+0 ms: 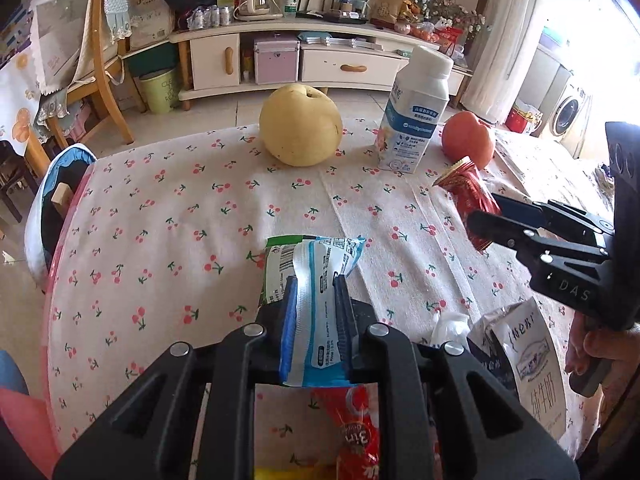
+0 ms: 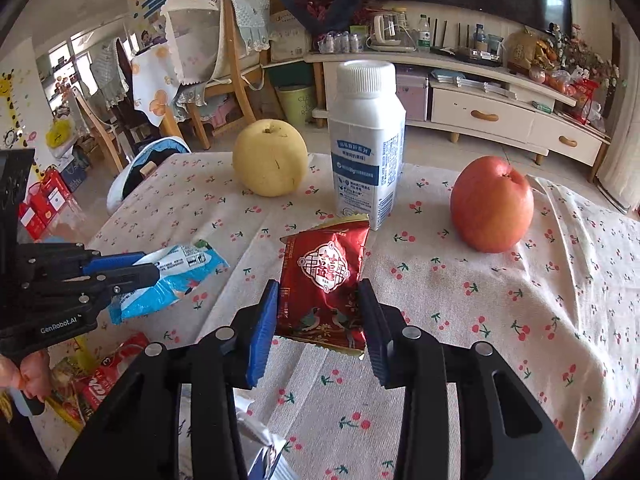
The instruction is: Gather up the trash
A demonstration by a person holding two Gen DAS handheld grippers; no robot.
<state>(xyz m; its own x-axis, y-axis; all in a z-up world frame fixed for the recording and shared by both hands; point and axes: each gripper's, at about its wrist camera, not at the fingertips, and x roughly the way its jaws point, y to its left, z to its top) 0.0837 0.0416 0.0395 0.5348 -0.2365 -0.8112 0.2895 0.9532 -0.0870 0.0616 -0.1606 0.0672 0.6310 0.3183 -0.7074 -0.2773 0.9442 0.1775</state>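
- We hold two pieces of trash now, one in each gripper.
- Our left gripper (image 1: 316, 292) is closed tight on a blue and white wrapper (image 1: 320, 280). The wrapper is up off the worktop (image 1: 180, 220), well in front of the milk bottle (image 1: 416, 112) and to its left.
- Our right gripper (image 2: 318, 304) is closed tight on a shiny red wrapper (image 2: 326, 280). This wrapper hangs just in front of the milk bottle, between us and it.
- We think both wrappers are picked up, so that part looks done. They are not put away yet.
- We see a green bin (image 1: 158, 90) on the floor, far behind the milk bottle, by the white cabinet. We cannot tell if the trash goes there.
- More trash waits. A red packet (image 1: 358, 420) lies on the worktop under our left gripper, well in front of the milk bottle. A silver bag with a white label (image 1: 532, 364) and a crumpled white bit (image 1: 450, 326) lie near it, on the right.
- The yellow pear (image 1: 300, 124) sits left of the milk bottle. The red apple (image 1: 468, 140) sits right of it. We think these are food, not trash, so they stay.
- The milk bottle stands up with its cap on. We cannot tell if it is empty.
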